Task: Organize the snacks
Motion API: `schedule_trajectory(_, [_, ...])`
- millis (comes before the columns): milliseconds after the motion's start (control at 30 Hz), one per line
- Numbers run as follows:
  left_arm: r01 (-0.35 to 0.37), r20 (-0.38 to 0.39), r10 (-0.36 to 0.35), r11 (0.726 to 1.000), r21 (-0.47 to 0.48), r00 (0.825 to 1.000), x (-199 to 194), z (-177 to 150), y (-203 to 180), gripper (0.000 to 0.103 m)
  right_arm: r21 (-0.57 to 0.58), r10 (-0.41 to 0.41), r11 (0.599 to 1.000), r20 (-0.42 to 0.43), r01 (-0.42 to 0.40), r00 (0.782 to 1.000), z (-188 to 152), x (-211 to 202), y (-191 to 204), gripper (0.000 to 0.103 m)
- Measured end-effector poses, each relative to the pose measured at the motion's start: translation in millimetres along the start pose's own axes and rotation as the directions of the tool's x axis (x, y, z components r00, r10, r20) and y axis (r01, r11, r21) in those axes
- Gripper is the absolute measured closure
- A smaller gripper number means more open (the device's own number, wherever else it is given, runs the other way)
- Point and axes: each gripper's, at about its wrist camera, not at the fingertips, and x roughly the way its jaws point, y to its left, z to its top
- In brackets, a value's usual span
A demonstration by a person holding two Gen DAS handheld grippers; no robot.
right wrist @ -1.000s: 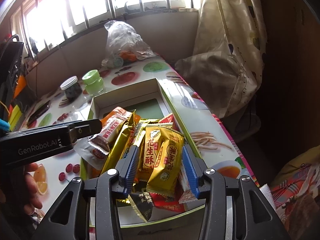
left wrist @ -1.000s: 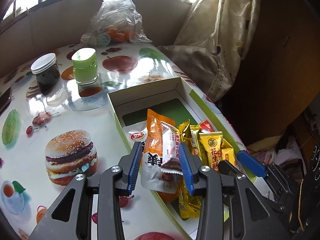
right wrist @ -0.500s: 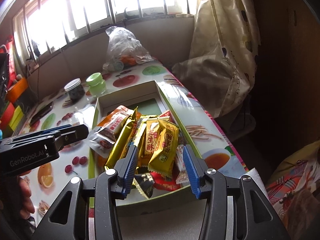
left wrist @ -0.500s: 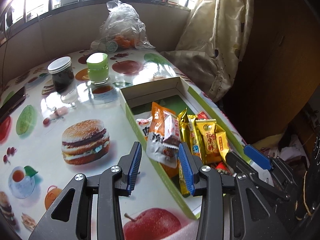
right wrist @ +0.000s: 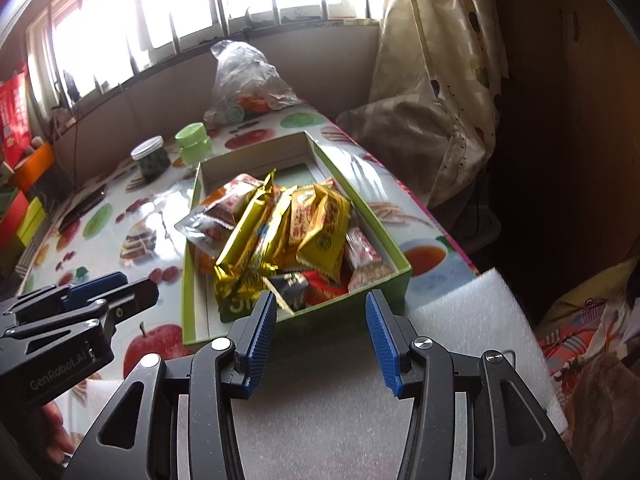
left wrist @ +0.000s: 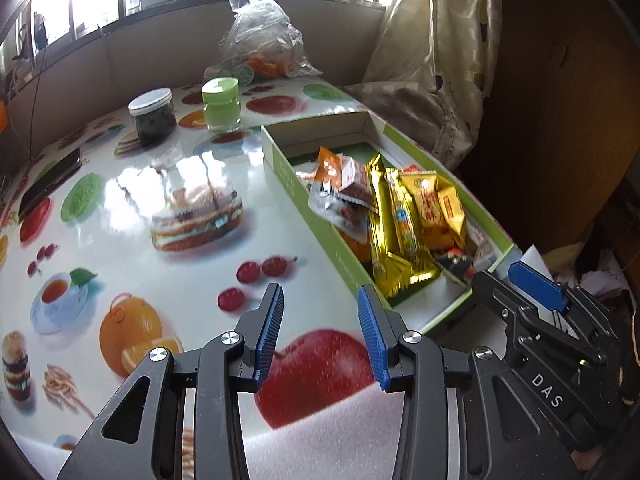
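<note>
Left wrist view: the left tongs (left wrist: 320,328) have backed away from the box (left wrist: 340,256), released and empty; the snacks (left wrist: 404,216) now lie ahead to their right. Right wrist view: the right tongs (right wrist: 320,332) have also pulled back, released and empty, and the snacks (right wrist: 288,232) sit piled just ahead, so sorting looks done or paused.

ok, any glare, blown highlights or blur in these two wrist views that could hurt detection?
Left wrist: window glare streaks across the glossy tablecloth and washes out the printed burger; snack packets slightly soft; corners vignetted. Right wrist: the window is blown out white, the right side falls into dark shadow, packets in the box look smeared, and straight edges bow from the fisheye.
</note>
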Motion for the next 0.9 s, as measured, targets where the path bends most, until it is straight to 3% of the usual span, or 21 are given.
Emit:
schedule_trajectory(400, [-0.012, -0.061, 0.013, 1.000, 0.013, 0.998, 8, -37, -7, 0.063, -0.014, -0.063, 0.998, -0.039, 0.063, 0.997, -31, 0, 0, 0.053])
schedule_trajectory(600, [-0.020, -0.056, 0.022, 0.999, 0.031, 0.998, 10, -44, -11, 0.062, -0.042, -0.094, 0.995, -0.036, 0.093, 0.995, -40, 1, 3, 0.050])
schedule_trajectory(733, [-0.043, -0.045, 0.044, 0.999, 0.021, 0.998, 11, -45, -8, 0.050, -0.056, -0.116, 0.992, -0.027, 0.114, 0.993, -43, 1, 6, 0.049])
schedule_trajectory(900, [-0.043, -0.024, 0.044, 0.999, 0.021, 0.999, 11, -48, -6, 0.050, -0.061, -0.126, 0.990, -0.015, 0.125, 0.992, -46, 1, 7, 0.049])
